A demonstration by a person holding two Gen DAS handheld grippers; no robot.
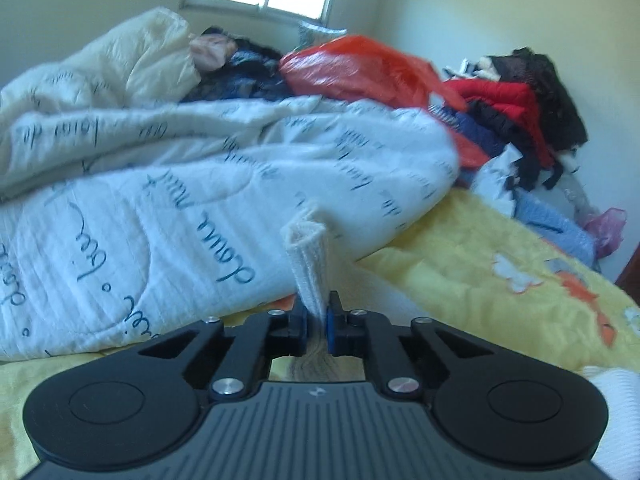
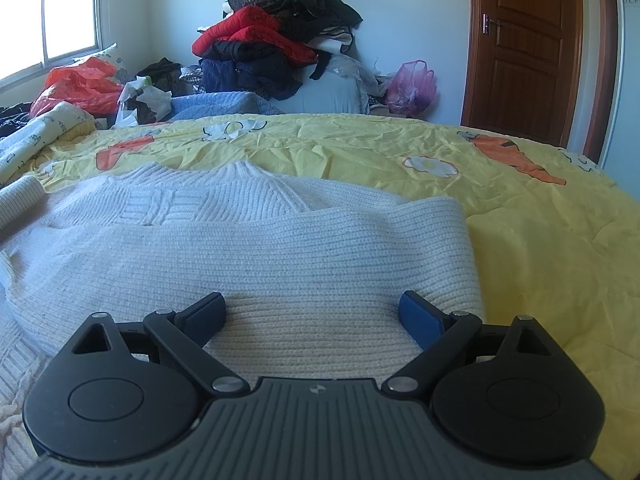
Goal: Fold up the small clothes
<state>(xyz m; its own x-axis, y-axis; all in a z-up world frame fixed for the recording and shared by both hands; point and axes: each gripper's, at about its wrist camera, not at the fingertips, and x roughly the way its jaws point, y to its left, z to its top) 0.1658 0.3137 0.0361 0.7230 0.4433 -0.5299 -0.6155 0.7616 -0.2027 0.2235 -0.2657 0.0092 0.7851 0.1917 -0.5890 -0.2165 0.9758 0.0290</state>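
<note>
A cream knitted sweater [image 2: 248, 248] lies spread on the yellow bedsheet [image 2: 540, 240], its right sleeve folded across the body. My right gripper [image 2: 312, 312] is open, low over the sweater's near part, its fingers apart on either side of the knit. My left gripper [image 1: 317, 320] is shut on a ribbed cream cuff [image 1: 308, 264] of the sweater, which sticks up between the pads. A rolled sleeve end [image 2: 20, 200] shows at the far left of the right wrist view.
A bunched white quilt with blue script [image 1: 180, 200] fills the bed's left side. A red plastic bag [image 1: 360, 68] and a pile of dark and red clothes [image 2: 272, 40] lie beyond. A brown door [image 2: 524, 48] stands at the right.
</note>
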